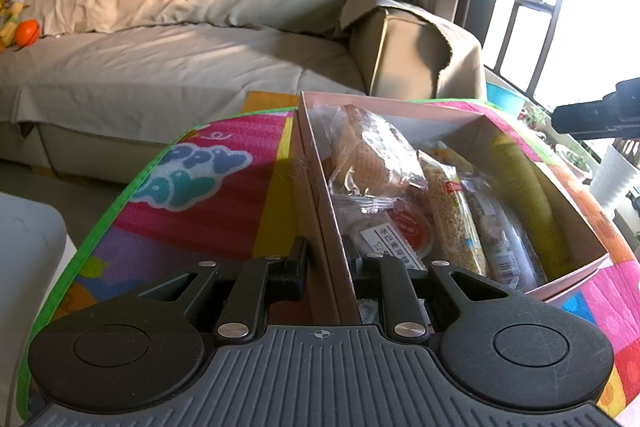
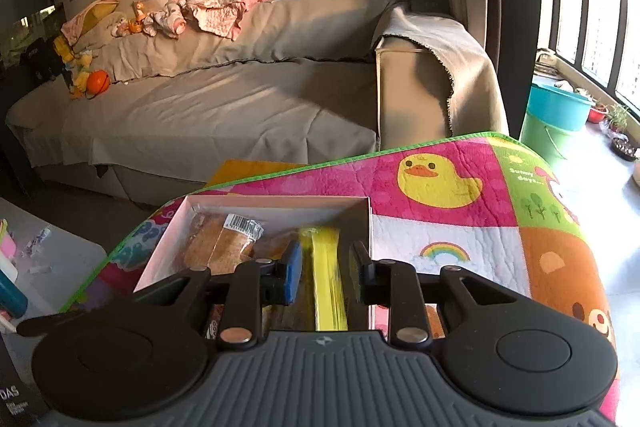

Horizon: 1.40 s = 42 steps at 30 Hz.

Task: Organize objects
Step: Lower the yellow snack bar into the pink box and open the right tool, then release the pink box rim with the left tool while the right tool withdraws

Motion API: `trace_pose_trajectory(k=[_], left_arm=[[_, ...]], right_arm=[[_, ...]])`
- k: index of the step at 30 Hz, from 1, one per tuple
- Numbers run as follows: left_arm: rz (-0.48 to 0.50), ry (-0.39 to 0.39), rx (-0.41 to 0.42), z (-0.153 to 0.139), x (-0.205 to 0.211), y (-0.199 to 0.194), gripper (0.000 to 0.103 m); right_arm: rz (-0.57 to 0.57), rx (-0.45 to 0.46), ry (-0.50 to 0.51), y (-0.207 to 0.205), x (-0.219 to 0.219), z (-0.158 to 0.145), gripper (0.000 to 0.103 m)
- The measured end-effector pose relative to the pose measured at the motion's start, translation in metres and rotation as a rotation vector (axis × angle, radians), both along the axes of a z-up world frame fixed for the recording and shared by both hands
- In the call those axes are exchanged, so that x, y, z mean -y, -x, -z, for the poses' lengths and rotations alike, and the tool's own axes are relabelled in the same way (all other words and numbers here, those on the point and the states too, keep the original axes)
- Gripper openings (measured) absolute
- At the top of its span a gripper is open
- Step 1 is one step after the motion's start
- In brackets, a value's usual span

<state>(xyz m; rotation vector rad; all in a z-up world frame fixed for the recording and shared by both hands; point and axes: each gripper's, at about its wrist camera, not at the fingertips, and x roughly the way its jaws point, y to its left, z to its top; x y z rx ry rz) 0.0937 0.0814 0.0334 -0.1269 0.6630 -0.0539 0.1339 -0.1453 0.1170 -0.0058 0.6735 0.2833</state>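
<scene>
A shallow cardboard box (image 1: 316, 147) stands on a colourful play mat (image 1: 216, 187). It holds wrapped bread (image 1: 372, 151), snack packets (image 1: 452, 223), a round red-lidded cup (image 1: 412, 229) and a long yellow item (image 1: 528, 195). My left gripper (image 1: 326, 259) straddles the box's left wall, one finger outside and one inside, with the jaws apart. In the right wrist view my right gripper (image 2: 324, 267) hovers open above the box (image 2: 276, 203), with the yellow item (image 2: 328, 279) showing between its fingers. The bread (image 2: 216, 243) lies at the left of the box.
A grey sofa (image 2: 224, 107) with clothes and toys stands behind the table. A turquoise tub on a green bucket (image 2: 556, 115) and potted plants sit by the window at right. A white surface (image 2: 52, 259) with small items lies at left.
</scene>
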Motion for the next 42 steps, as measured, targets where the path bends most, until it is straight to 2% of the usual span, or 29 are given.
trace_pose_trajectory(k=[4, 5, 6, 8, 9, 13, 14, 15, 17, 21, 23, 25, 27, 29, 33, 38, 42], left_arm=[[0.0, 0.001, 0.001, 0.0, -0.001, 0.001, 0.019], [0.0, 0.002, 0.0, 0.0, -0.001, 0.001, 0.019], [0.001, 0.003, 0.0, 0.0, 0.0, 0.0, 0.019], [-0.003, 0.004, 0.0, 0.0, -0.001, 0.001, 0.019], [-0.007, 0.007, -0.001, 0.0, 0.0, 0.001, 0.019], [0.004, -0.054, -0.011, -0.003, 0.014, -0.009, 0.016], [0.005, -0.063, -0.015, -0.004, 0.019, -0.016, 0.016], [0.012, -0.069, -0.019, -0.004, 0.025, -0.026, 0.016], [0.03, -0.074, -0.025, -0.005, 0.036, -0.045, 0.016], [0.065, -0.08, -0.01, -0.002, 0.062, -0.097, 0.016], [0.068, -0.109, 0.013, 0.001, 0.07, -0.121, 0.021], [0.047, -0.193, 0.016, 0.005, 0.078, -0.146, 0.037], [0.044, -0.257, 0.022, 0.007, 0.082, -0.162, 0.04], [0.033, -0.283, 0.008, 0.008, 0.083, -0.172, 0.041], [0.03, -0.284, -0.004, 0.008, 0.08, -0.175, 0.041], [0.03, -0.25, -0.013, -0.004, 0.068, -0.157, 0.042], [-0.002, -0.215, 0.073, -0.029, 0.066, -0.113, 0.042]], right_arm=[[-0.019, -0.001, 0.032, 0.011, 0.009, 0.002, 0.03], [-0.036, -0.002, 0.051, 0.017, 0.013, 0.005, 0.039], [-0.052, -0.004, 0.066, 0.024, 0.016, 0.008, 0.053], [-0.095, -0.009, 0.096, 0.038, 0.023, 0.017, 0.069], [-0.123, -0.02, 0.112, 0.044, 0.025, 0.023, 0.072], [-0.201, -0.046, 0.162, 0.056, 0.025, 0.052, 0.069], [-0.203, -0.049, 0.156, 0.055, 0.025, 0.057, 0.063], [-0.209, -0.038, 0.116, 0.052, 0.03, 0.058, 0.062], [-0.194, -0.026, 0.083, 0.043, 0.036, 0.058, 0.062], [-0.108, 0.024, 0.091, 0.014, 0.05, 0.063, 0.062], [-0.067, 0.039, 0.077, -0.002, 0.059, 0.067, 0.062], [-0.033, 0.049, 0.056, -0.018, 0.066, 0.07, 0.066], [-0.014, 0.073, 0.051, -0.028, 0.068, 0.075, 0.073], [0.001, 0.092, 0.062, -0.033, 0.067, 0.079, 0.08], [0.002, 0.092, 0.038, -0.031, 0.064, 0.081, 0.082], [0.02, 0.079, 0.033, -0.021, 0.06, 0.079, 0.084], [0.079, 0.101, 0.009, 0.009, 0.071, 0.069, 0.103]])
